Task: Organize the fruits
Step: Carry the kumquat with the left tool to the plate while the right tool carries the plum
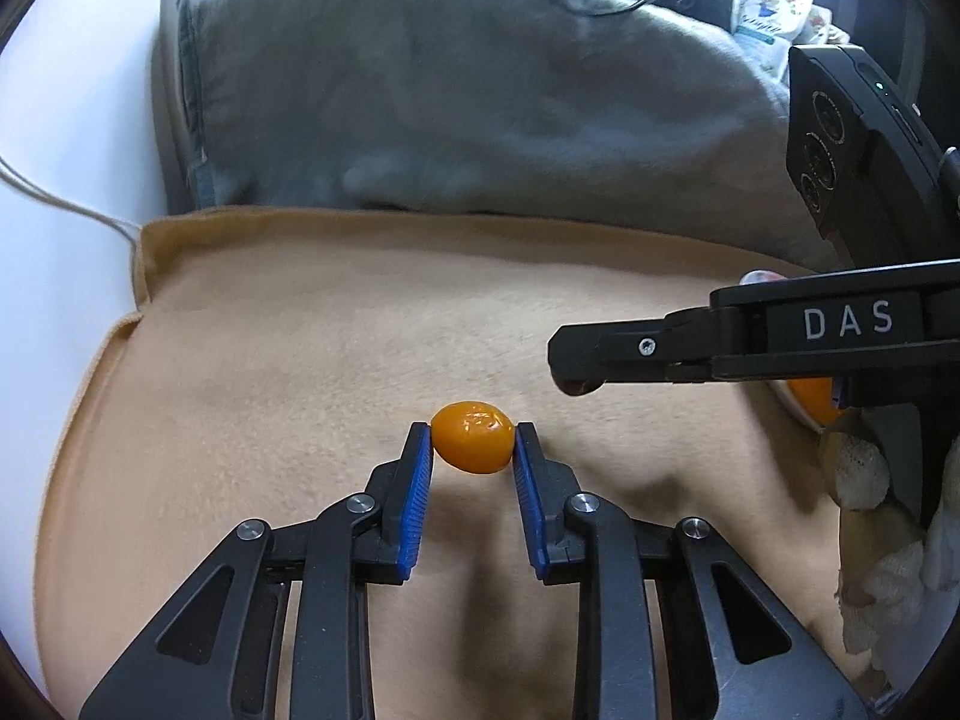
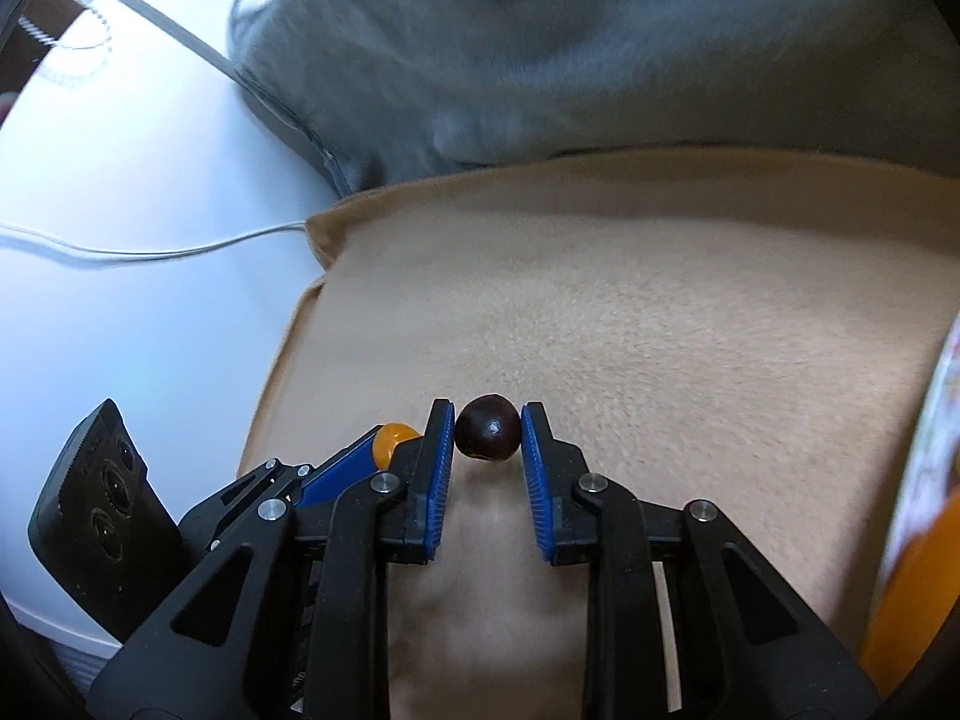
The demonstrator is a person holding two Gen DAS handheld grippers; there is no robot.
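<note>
In the left wrist view, the left gripper (image 1: 473, 441) pinches one small shiny orange oval fruit (image 1: 472, 437) between its two ribbed blue pads, low in the middle, over a soft tan fuzzy cloth (image 1: 300, 360). A grey plush cushion (image 1: 450, 90) fills the top. The right gripper's black arm is cut off at the right edge.

In the right wrist view, the right gripper (image 2: 487, 438) pinches one small round dark glossy fruit (image 2: 487, 429), low in the middle. The orange fruit peeks out, half hidden, to its left. One thin white cable (image 2: 150, 249) lies at the left.

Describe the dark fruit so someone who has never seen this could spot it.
Find the tan blanket in front of the grey cushion. Above it, the right tongs pinch a small round fruit: glossy and near-black, unlike the orange fruit in the left tongs.
</note>
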